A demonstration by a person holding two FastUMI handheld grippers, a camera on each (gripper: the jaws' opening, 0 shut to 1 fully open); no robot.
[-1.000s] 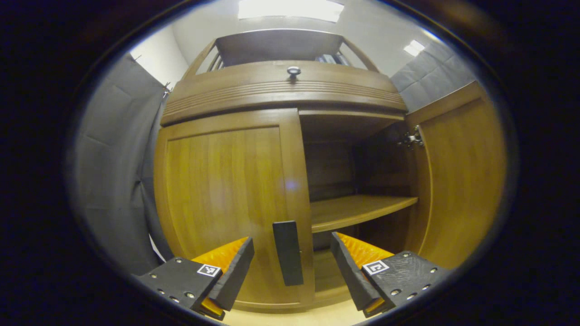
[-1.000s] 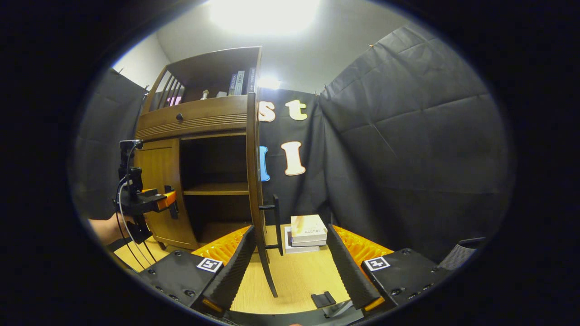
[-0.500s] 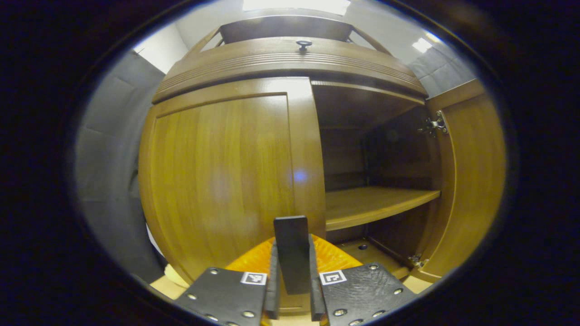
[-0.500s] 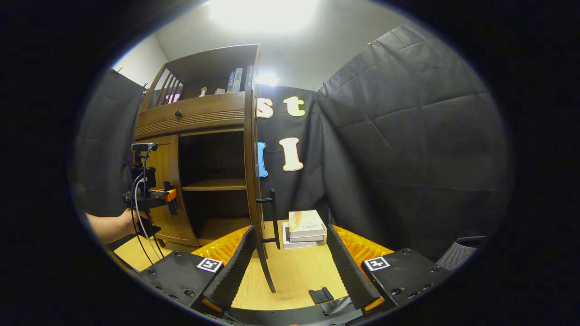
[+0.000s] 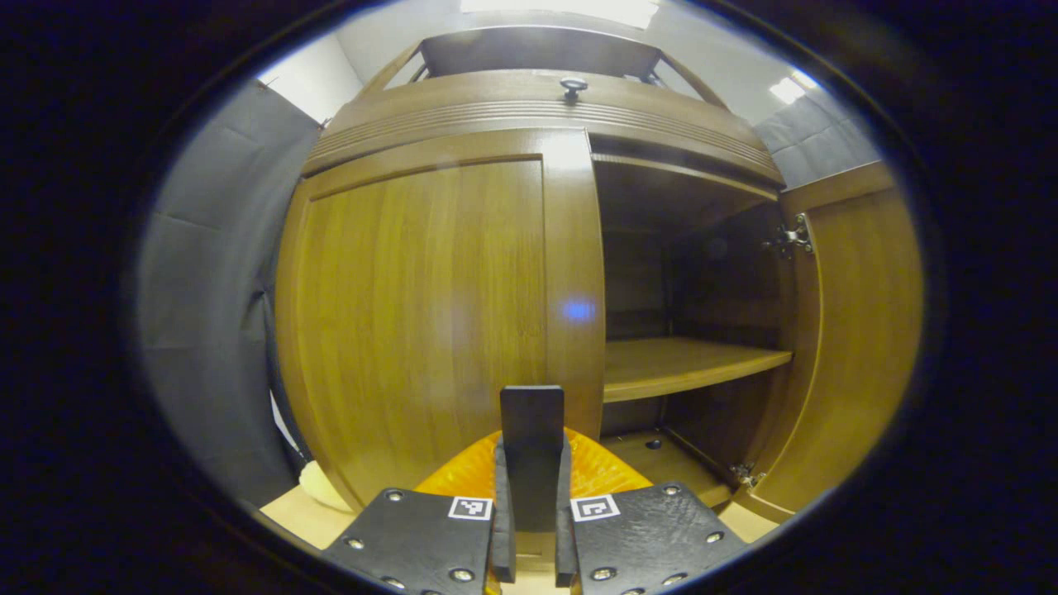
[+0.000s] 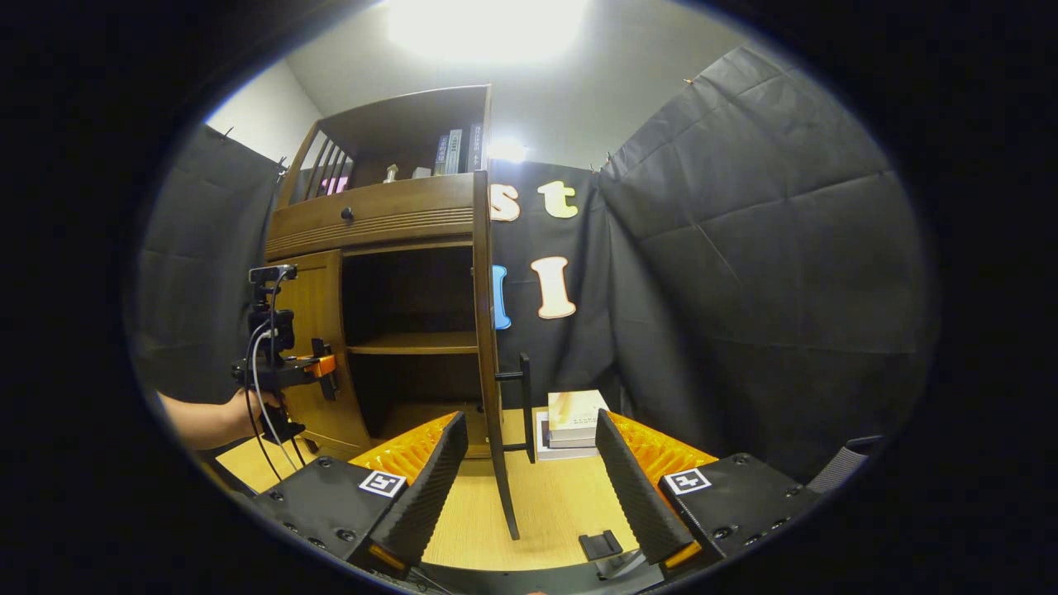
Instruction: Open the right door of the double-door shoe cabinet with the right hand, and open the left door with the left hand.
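In the left gripper view, the left gripper (image 5: 530, 529) sits at the bottom centre of the frame, and its two fingers are pressed together on the dark upright handle (image 5: 532, 446) of the left door (image 5: 430, 314). This door fills the centre left of the frame and looks closed or almost closed; I cannot tell if a gap has started. To the right of it the cabinet (image 5: 537, 107) is open, with a wooden shelf (image 5: 678, 368) inside, and the right door (image 5: 860, 330) stands swung out at the right edge of the frame, with a metal hinge (image 5: 789, 240) near its top. In the right gripper view, the right gripper (image 6: 529, 487) is at the bottom of the frame with its fingers wide apart and holding nothing. The right door (image 6: 488, 347) shows here edge-on in the centre, between the two fingers but farther away, with its dark handle (image 6: 525, 405) on the right side. At the left of this frame a hand (image 6: 248, 409) holds the left gripper (image 6: 329, 378) against the left door (image 6: 318, 347). Some books (image 6: 574, 417) lie on the wooden floor (image 6: 545, 504) behind the open door, near the black cloth wall.
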